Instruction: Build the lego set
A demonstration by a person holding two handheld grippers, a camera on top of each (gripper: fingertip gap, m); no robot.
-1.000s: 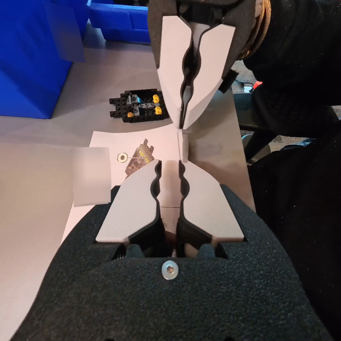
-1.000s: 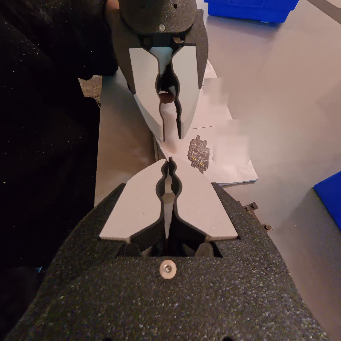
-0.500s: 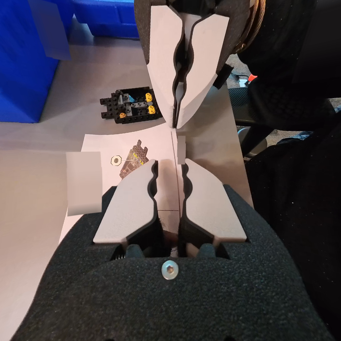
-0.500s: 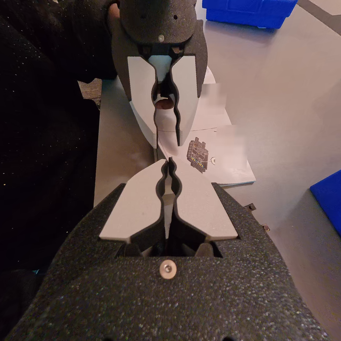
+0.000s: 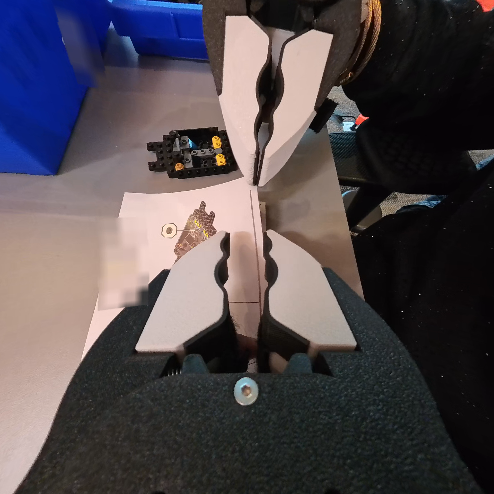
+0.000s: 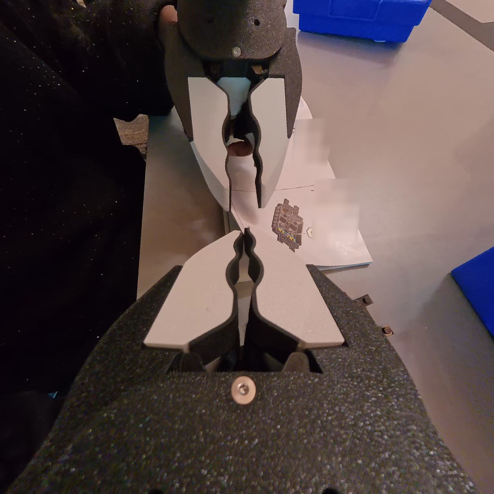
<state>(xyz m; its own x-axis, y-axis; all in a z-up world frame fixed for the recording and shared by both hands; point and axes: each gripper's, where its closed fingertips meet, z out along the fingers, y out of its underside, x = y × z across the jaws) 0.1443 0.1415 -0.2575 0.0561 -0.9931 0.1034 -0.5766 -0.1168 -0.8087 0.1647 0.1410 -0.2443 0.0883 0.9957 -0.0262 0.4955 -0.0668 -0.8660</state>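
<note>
A partly built black lego model (image 5: 192, 155) with grey, yellow and blue pieces sits on the grey table beyond an open instruction booklet (image 5: 213, 208). My right gripper (image 6: 243, 233) is shut on the edge of a booklet page; in the left wrist view it (image 5: 255, 183) comes down from above onto that page. The page stands edge-on as a thin line (image 5: 255, 254) running between my left gripper's fingers. My left gripper (image 5: 246, 235) is open a little with its jaws on either side of the page; it also shows in the right wrist view (image 6: 243, 207). The booklet's printed page (image 6: 334, 240) lies flat.
Blue bins stand at the left (image 5: 32, 93) and back (image 5: 160, 32) of the table, and in the right wrist view at the far end (image 6: 361, 18) and right edge (image 6: 475, 288). Small black lego parts (image 6: 363, 300) peek out beside my right gripper. A black sleeve (image 5: 427, 80) fills the right side.
My left gripper's jaws have spread slightly wider around the page. Both grippers shifted a little; the right one stays shut on the page.
</note>
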